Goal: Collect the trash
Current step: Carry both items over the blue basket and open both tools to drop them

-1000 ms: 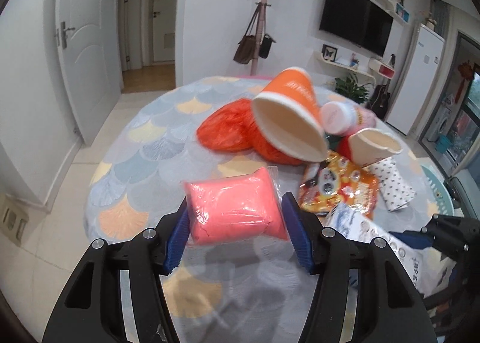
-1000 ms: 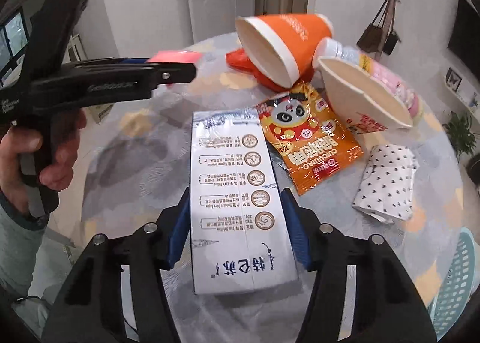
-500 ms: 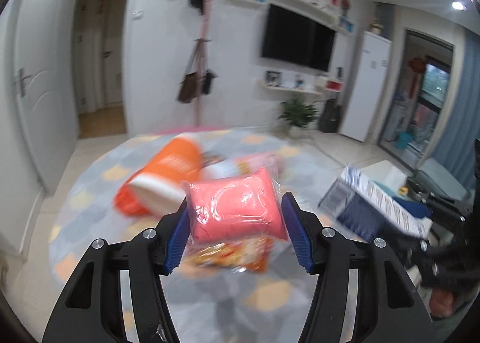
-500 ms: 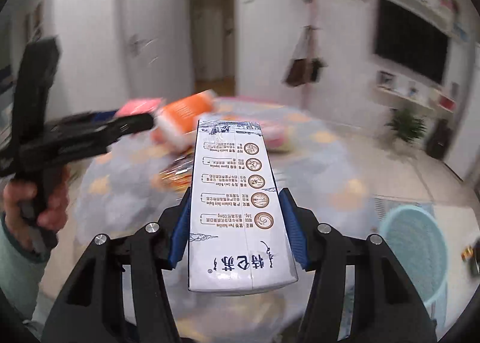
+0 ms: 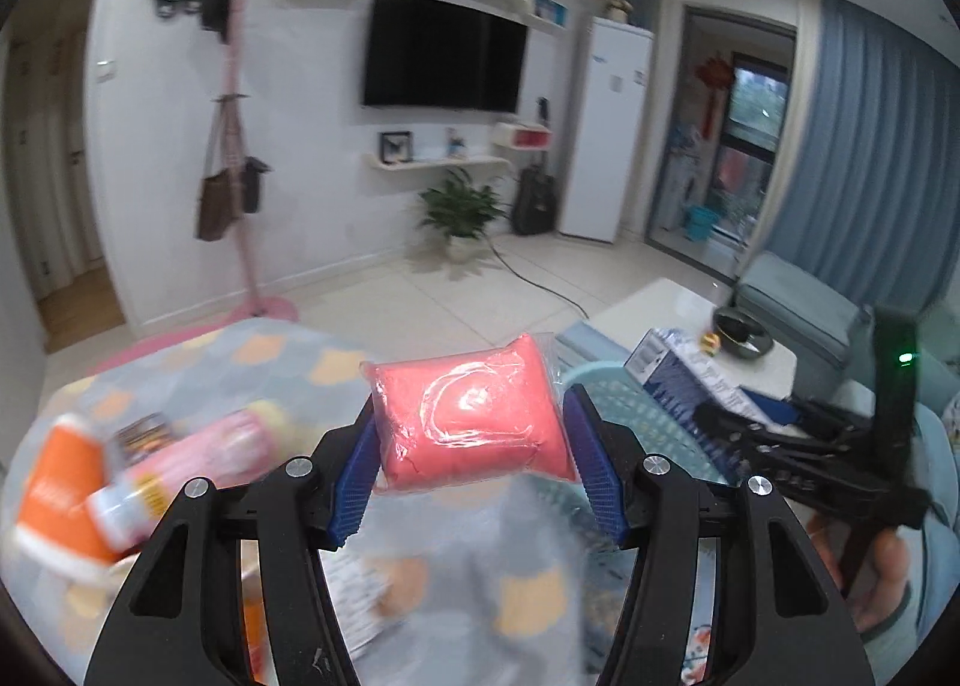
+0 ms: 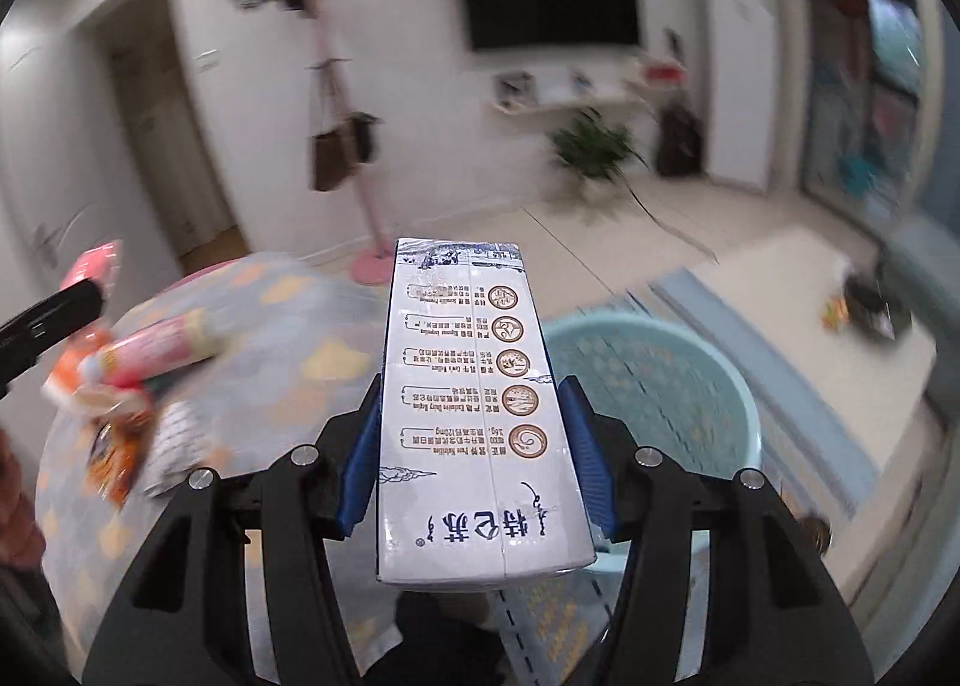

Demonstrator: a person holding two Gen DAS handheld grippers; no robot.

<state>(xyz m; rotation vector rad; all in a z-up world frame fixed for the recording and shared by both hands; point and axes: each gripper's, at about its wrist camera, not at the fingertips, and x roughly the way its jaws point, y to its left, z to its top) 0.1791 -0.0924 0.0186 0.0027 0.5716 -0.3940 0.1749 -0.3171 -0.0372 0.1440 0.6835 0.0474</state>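
Left gripper (image 5: pixel 471 461): clamped on pink packet (image 5: pixel 471 428).
Right gripper (image 6: pixel 474 449): clamped on milk carton (image 6: pixel 471 404).
Basket (image 6: pixel 678 380): 3 o'clock of carton, floor-level.
Table (image 6: pixel 288 350): 9 o'clock, blurred cups and wrappers.

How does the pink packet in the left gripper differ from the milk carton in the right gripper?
The pink packet is soft, bulging and wrapped in clear plastic; the milk carton is a stiff, flat-sided box. The packet is plain pink, while the carton is white with printed text and round emblems. The packet sits crosswise between the pads; the carton sticks out lengthwise, well past them. Both are clamped and held in the air near the light blue basket.
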